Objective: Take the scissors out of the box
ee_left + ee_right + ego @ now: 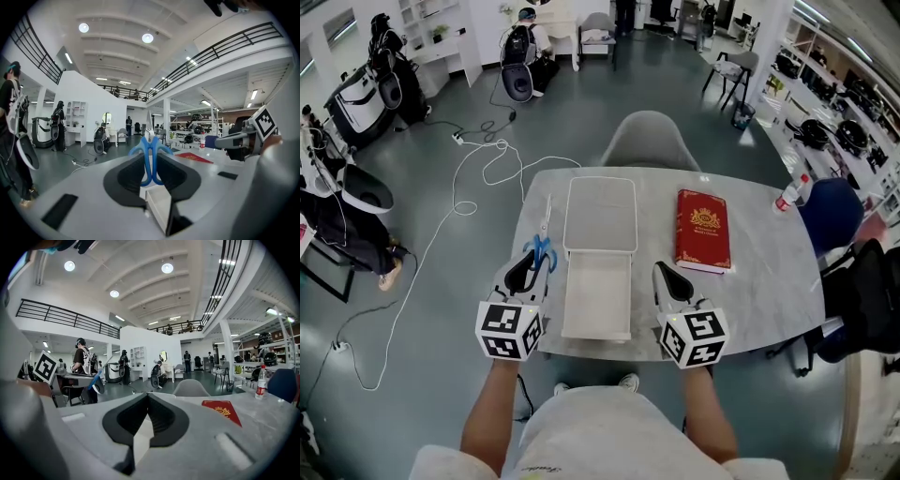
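The blue-handled scissors (542, 247) are outside the white box, over the table just left of it, with the blades pointing away from me. My left gripper (529, 266) is shut on the handles. In the left gripper view the blue loops (144, 164) sit pinched between the black pads of the left gripper (151, 154). The box lies open in two white parts, a far tray (565, 217) and a near tray (598, 300); both look empty. My right gripper (664, 274) hovers at the near tray's right side. In its own view the right gripper (146, 397) is shut on nothing.
A red book (703, 230) lies right of the box on the marble table (769, 272). A bottle (789, 194) stands at the table's far right edge. A grey chair (649, 141) is behind the table, a blue chair (831, 214) to its right. Cables trail over the floor on the left.
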Action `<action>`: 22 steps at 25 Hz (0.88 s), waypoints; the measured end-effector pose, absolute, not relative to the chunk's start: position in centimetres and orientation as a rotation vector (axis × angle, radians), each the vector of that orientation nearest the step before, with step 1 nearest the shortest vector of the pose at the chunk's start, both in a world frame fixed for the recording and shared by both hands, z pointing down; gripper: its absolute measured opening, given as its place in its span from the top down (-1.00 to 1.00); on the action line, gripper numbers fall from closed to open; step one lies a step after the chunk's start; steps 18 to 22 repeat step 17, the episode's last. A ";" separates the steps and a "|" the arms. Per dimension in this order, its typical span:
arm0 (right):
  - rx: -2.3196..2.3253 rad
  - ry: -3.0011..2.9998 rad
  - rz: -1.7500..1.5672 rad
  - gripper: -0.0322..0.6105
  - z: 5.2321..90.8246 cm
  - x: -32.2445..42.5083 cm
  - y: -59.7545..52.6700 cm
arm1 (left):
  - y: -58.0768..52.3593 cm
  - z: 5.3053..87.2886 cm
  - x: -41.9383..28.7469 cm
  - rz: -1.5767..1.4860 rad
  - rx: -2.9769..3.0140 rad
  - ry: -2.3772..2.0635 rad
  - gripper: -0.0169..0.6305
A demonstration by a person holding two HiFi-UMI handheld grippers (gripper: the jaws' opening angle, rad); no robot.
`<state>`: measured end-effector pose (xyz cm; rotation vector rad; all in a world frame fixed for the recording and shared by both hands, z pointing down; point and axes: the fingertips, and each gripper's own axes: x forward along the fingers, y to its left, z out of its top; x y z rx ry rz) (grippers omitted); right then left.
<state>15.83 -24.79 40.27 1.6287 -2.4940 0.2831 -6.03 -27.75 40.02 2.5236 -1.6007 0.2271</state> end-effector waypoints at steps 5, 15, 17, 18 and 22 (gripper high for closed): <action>1.629 -2.492 0.288 0.88 40.3 15.8 -24.7 | -27.6 40.1 -6.3 0.229 2.515 -1.601 0.70; 1.621 -2.494 0.291 0.89 40.7 15.8 -25.3 | -28.0 40.7 -6.0 0.239 2.516 -1.594 0.70; 1.619 -2.495 0.293 0.89 40.6 15.7 -25.4 | -28.1 40.7 -6.0 0.244 2.516 -1.593 0.70; 1.619 -2.495 0.293 0.89 40.6 15.7 -25.4 | -28.1 40.7 -6.0 0.244 2.516 -1.593 0.70; 1.619 -2.495 0.293 0.89 40.6 15.7 -25.4 | -28.1 40.7 -6.0 0.244 2.516 -1.593 0.70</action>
